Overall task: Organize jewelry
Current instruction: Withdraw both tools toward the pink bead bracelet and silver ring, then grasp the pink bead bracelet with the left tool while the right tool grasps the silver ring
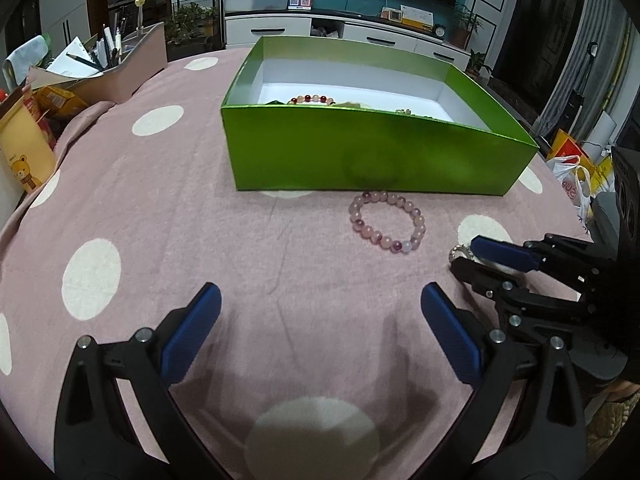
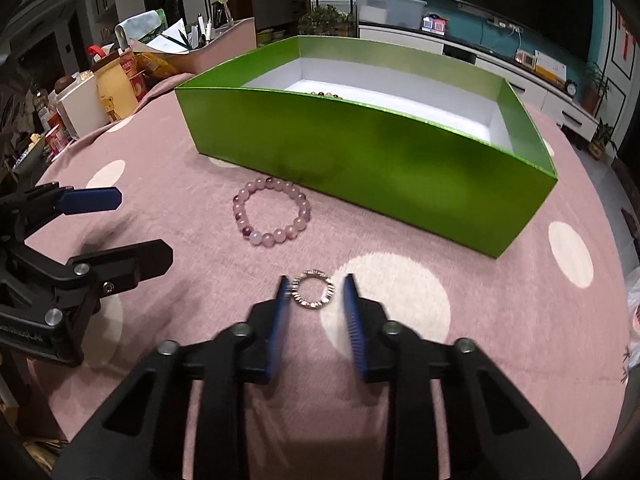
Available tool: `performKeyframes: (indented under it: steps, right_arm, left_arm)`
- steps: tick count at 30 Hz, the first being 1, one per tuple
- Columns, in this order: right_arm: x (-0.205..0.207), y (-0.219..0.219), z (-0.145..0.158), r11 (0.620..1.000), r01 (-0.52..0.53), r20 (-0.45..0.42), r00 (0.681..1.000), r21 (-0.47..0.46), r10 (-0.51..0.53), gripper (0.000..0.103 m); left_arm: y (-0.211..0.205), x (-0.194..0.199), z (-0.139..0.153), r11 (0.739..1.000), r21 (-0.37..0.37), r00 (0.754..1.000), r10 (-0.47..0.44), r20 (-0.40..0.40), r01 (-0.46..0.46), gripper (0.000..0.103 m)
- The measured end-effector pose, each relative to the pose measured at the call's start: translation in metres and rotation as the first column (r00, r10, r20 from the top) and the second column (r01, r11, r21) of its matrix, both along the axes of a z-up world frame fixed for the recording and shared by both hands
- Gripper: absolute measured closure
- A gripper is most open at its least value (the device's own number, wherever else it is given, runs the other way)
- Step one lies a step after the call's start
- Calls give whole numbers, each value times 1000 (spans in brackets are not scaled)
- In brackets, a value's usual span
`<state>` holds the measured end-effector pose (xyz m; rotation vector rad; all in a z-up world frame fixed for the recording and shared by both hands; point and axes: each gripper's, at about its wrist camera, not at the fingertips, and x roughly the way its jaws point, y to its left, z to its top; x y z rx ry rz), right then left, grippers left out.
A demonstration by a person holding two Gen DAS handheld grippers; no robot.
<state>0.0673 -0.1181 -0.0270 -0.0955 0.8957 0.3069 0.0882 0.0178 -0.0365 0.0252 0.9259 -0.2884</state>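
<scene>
Item one: silver ring (image 2: 312,290), flat on the tablecloth (image 2: 192,360), on the rim of a white dot near the near edge. Your right gripper (image 2: 316,292) brackets it, fingers part-open with the ring between them, the left pad touching or just beside its band, the right pad apart; it does not look gripped yet. That straddle suits a pinch across the band.

Item two: pink bead bracelet (image 1: 387,222), lying flat just in front of the box's near wall, untouched.

Item three: green box (image 1: 360,148), open-topped, white-lined, toward the far edge; at least one bead bracelet (image 1: 312,99) already lies inside, so it likely serves as the collecting place.

Item four: your left gripper (image 1: 320,312), fingers wide and empty, hovering low over bare cloth near the near edge, probably waiting for the bracelet.
</scene>
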Motion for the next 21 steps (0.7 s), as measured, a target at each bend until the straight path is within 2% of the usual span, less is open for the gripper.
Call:
performKeyframes:
  steps: [4, 10, 13, 16, 17, 21]
  right_arm:
    - [-2, -7, 1, 1000, 10, 11, 1000, -5, -10, 82]
    - [-14, -42, 7, 990, 78, 28, 996, 115, -82, 82]
    - [-20, -59, 8, 981, 111, 31, 993, 161, -117, 82]
    - [-25, -72, 10, 971, 128, 37, 990, 202, -138, 82]
    - [-26, -74, 11, 969, 131, 42, 989, 208, -143, 82]
    - [-31, -80, 15, 963, 128, 59, 987, 238, -146, 82]
  left_arm:
    - [-6, 9, 0, 1000, -10, 1000, 7, -7, -7, 2]
    - [-16, 28, 1, 999, -19, 999, 42, -14, -43, 2]
    - [-25, 36, 1, 999, 1, 999, 44, -4, -44, 5]
    - [-32, 43, 0, 999, 24, 999, 48, 0, -48, 19]
    - [-34, 45, -1, 998, 29, 999, 48, -4, -48, 27]
    - [-43, 53, -7, 998, 56, 999, 40, -15, -40, 35]
